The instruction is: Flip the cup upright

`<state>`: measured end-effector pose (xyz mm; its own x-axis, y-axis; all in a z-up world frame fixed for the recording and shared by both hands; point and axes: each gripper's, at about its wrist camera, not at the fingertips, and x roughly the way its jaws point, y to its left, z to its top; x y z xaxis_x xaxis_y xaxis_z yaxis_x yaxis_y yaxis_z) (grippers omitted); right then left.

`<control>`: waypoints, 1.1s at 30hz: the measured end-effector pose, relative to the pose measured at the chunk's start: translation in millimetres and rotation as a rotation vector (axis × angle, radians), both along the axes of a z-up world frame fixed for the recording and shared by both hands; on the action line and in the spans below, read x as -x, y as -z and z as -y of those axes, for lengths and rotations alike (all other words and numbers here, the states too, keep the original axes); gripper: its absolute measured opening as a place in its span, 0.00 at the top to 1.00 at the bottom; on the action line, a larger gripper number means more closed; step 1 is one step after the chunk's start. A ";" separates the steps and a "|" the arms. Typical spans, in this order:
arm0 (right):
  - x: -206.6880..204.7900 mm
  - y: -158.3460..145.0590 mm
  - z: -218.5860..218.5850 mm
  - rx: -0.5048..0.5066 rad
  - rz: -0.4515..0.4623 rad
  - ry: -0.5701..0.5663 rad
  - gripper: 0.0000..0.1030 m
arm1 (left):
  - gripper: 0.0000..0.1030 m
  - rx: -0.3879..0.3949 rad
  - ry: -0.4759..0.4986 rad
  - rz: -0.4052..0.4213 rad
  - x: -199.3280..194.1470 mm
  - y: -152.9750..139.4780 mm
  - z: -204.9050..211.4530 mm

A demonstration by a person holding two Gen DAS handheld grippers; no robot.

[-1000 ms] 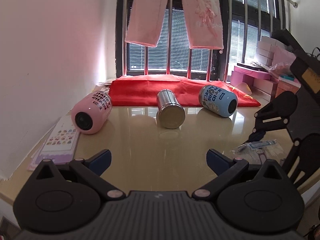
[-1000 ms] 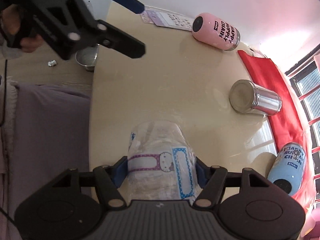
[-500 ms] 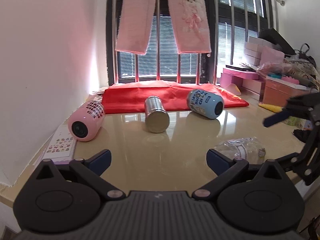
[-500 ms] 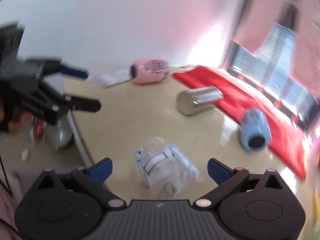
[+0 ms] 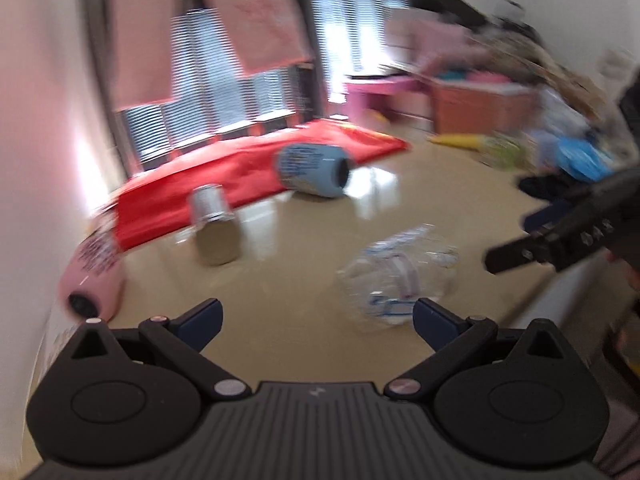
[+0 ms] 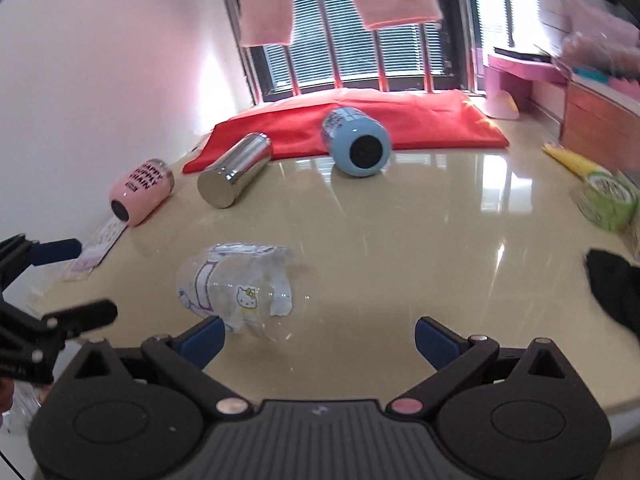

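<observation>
Three cups lie on their sides on the beige table (image 6: 400, 240): a pink cup (image 6: 141, 191) at the left, a steel cup (image 6: 234, 170) in the middle, a blue cup (image 6: 355, 142) by the red cloth. They also show, blurred, in the left wrist view: pink cup (image 5: 94, 276), steel cup (image 5: 214, 226), blue cup (image 5: 314, 170). A clear plastic cup with cartoon stickers (image 6: 236, 290) lies on its side near the front; it also shows in the left wrist view (image 5: 398, 276). My right gripper (image 6: 318, 340) is open and empty just behind it. My left gripper (image 5: 316, 318) is open and empty.
A red cloth (image 6: 352, 122) lies along the window at the back. A sticker sheet (image 6: 96, 246) lies at the left edge. A green tape roll (image 6: 608, 200) and a black object (image 6: 616, 286) sit at the right edge. Pink boxes and drawers stand at the right.
My right gripper has let go of the clear plastic cup, opened and pulled back; the cup lies on the table. The left gripper has swung to the right, blurring its view.
</observation>
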<state>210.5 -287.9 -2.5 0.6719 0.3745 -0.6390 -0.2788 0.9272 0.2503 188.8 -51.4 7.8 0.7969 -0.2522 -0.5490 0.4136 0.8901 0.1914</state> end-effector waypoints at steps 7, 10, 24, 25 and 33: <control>7.8 4.6 8.3 0.029 0.026 -0.009 0.00 | 0.00 -0.175 0.257 -0.118 -38.1 0.2 36.6; 4.2 3.7 10.4 0.041 0.028 -0.013 0.00 | 0.00 -0.231 0.323 -0.175 -57.4 5.5 50.2; -15.6 12.9 11.4 0.225 0.028 -0.258 0.00 | 0.00 -0.490 0.577 -0.402 -119.3 40.1 116.4; -16.5 13.7 11.1 0.221 0.028 -0.269 0.00 | 0.00 -0.500 0.583 -0.413 -121.5 43.2 120.3; -21.2 21.7 17.3 0.185 0.031 -0.274 0.00 | 0.24 -0.394 0.507 -0.464 -127.1 44.9 107.3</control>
